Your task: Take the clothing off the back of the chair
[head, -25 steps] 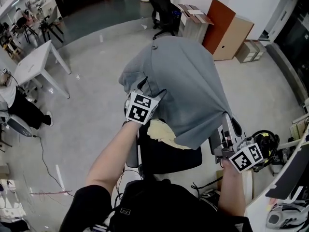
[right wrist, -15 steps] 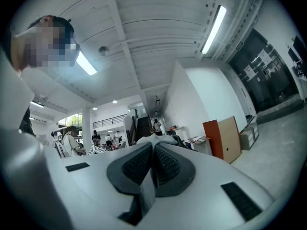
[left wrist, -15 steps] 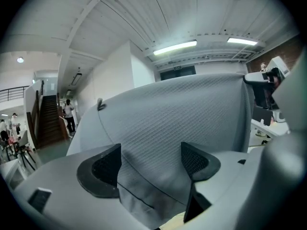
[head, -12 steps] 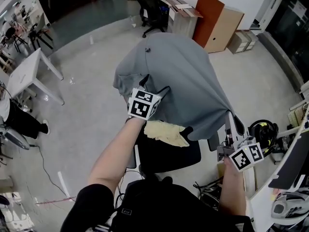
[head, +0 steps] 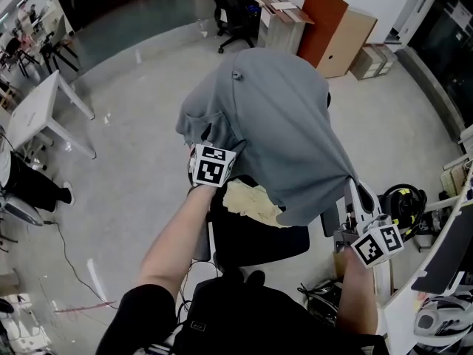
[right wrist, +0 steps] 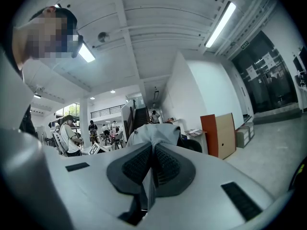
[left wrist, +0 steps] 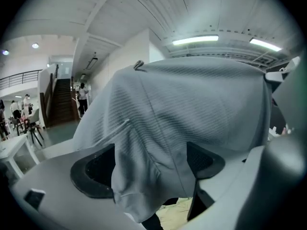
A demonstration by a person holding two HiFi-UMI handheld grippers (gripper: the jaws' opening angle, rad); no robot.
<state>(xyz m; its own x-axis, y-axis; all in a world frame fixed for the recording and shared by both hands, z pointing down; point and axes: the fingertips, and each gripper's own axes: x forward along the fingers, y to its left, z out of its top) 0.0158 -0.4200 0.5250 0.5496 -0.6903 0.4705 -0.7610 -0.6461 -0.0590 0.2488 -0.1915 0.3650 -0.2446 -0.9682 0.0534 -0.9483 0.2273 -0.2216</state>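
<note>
A grey garment [head: 281, 124] is draped over the back of a black office chair [head: 259, 235]. My left gripper [left wrist: 151, 169] is at the garment's left side, and its marker cube [head: 213, 165] shows in the head view. Its jaws have just been opening and stand wide apart. A fold of the grey garment [left wrist: 192, 109] hangs loose between the pads [left wrist: 206, 159]. My right gripper [right wrist: 152, 164] is shut on a thin edge of the garment's lower right corner. In the head view that right gripper [head: 356, 198] is beside the chair's right side.
A cream cloth [head: 247, 198] lies on the chair seat. A white table [head: 44, 102] and a seated person [head: 22, 176] are at the left. Another black chair [head: 233, 9] and wooden cabinets [head: 340, 32] stand behind. A black and yellow helmet [head: 403, 202] lies by the desk at the right.
My left gripper has sunk a little along the garment's left side, and the fold there hangs lower. My right gripper has dropped slightly with the corner still in it.
</note>
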